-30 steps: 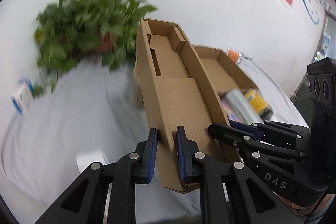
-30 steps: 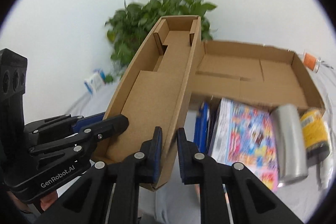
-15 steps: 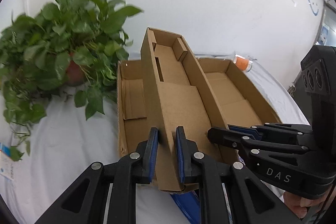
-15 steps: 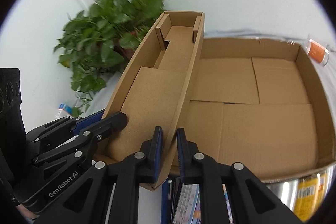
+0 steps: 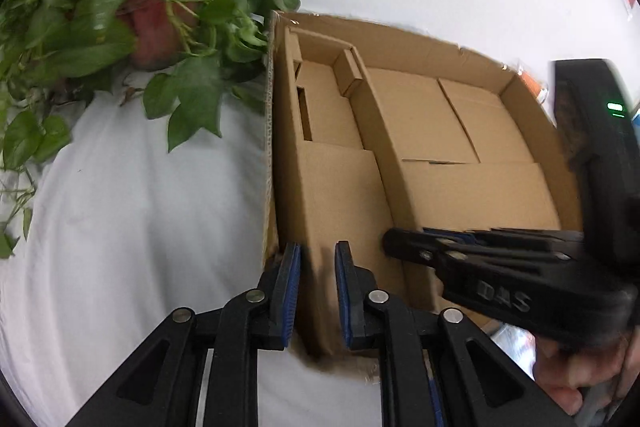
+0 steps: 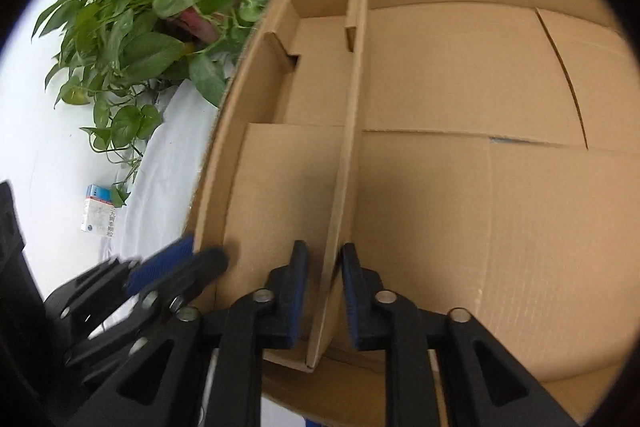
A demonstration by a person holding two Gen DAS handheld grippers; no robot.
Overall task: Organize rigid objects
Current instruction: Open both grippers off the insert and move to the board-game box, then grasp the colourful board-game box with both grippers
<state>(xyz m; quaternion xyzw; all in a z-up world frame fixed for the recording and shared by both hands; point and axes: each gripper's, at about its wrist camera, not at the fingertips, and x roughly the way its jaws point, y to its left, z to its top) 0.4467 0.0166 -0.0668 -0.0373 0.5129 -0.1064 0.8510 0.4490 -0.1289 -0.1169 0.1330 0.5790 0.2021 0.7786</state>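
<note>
A long narrow cardboard tray point(image 5: 332, 163) lies inside a big open cardboard box point(image 5: 472, 131), along its left wall. My left gripper point(image 5: 316, 291) is shut on the tray's left wall at its near end. My right gripper point(image 6: 324, 291) is shut on the tray's right wall point(image 6: 344, 187) at the near end. The tray point(image 6: 288, 179) is empty inside, with folded flaps at its far end. The big box point(image 6: 500, 167) is empty to the right of the tray. The right gripper also shows in the left wrist view point(image 5: 404, 243).
A potted green plant point(image 5: 152, 11) stands just left of the box's far corner; it also shows in the right wrist view point(image 6: 160, 3). A small white carton point(image 6: 98, 215) lies on the white cloth point(image 5: 140, 227) at left. Something colourful point(image 5: 516, 343) peeks out under the box's near edge.
Both grippers have carried the narrow tray forward and down into the left side of the big box. The book and cans have dropped out of view.
</note>
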